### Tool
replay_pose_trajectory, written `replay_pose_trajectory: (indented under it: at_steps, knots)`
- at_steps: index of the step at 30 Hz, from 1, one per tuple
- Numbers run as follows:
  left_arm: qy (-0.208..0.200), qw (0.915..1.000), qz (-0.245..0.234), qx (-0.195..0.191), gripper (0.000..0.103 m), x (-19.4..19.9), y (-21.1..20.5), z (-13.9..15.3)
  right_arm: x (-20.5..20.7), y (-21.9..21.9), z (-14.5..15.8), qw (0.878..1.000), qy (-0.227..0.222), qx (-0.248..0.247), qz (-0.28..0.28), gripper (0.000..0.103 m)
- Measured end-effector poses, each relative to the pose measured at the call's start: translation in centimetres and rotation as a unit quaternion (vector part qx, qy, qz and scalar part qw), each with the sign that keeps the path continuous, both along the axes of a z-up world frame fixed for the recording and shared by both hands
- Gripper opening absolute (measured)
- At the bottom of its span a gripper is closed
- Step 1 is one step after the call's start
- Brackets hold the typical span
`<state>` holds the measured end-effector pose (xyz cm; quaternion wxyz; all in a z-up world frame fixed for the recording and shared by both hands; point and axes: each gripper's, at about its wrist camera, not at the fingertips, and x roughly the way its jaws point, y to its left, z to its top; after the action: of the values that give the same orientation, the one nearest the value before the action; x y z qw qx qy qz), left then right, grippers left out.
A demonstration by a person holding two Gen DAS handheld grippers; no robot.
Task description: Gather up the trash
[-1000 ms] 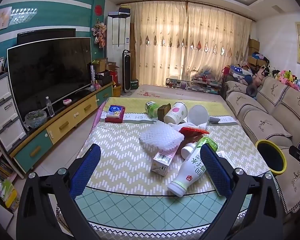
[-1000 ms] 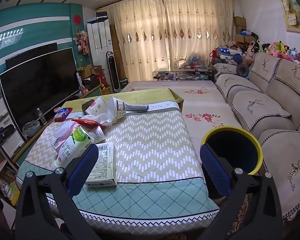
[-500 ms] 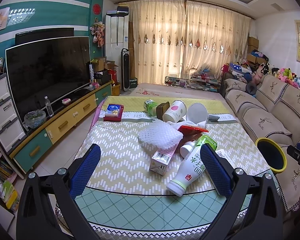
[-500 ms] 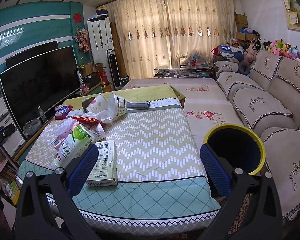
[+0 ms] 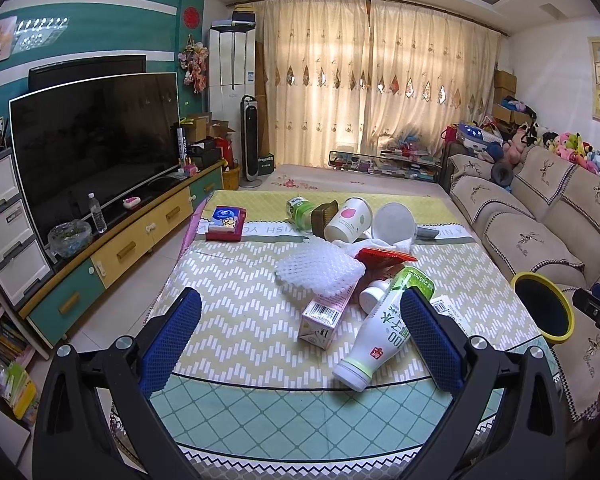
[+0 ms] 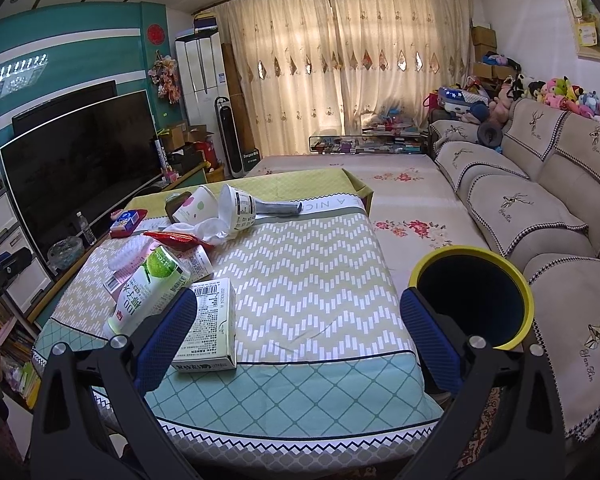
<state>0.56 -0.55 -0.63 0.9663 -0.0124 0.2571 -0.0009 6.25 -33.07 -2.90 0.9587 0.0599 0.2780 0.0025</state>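
Note:
Trash lies heaped on the patterned table (image 5: 236,320): a white-and-green bottle (image 5: 380,332) on its side, a pink carton (image 5: 324,316), white foam netting (image 5: 320,270), a red wrapper (image 5: 384,256) and paper cups (image 5: 348,220). My left gripper (image 5: 300,340) hovers open over the near edge, nothing between its blue pads. In the right wrist view the bottle (image 6: 144,292) and a white carton (image 6: 210,328) lie at the left. My right gripper (image 6: 298,340) is open and empty, the yellow-rimmed bin (image 6: 472,296) beside its right finger.
A TV (image 5: 96,140) on a low cabinet (image 5: 124,248) runs along the left. A sofa (image 6: 540,216) with plush toys lines the right. A red tissue box (image 5: 226,220) sits at the table's far left. The bin (image 5: 544,308) stands off the table's right edge.
Both grippers have drifted slightly back and stay open. Objects on the table have not moved.

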Motion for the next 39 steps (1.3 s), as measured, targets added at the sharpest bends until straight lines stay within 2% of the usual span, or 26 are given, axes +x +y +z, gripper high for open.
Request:
replay_pose_trajectory:
  at_steps: [39]
  knots:
    - [0.013, 0.9999, -0.006, 0.005, 0.098, 0.3, -0.51, -0.54, 0.42, 0.16, -0.68, 1.0, 0.008, 0.003, 0.001, 0.097]
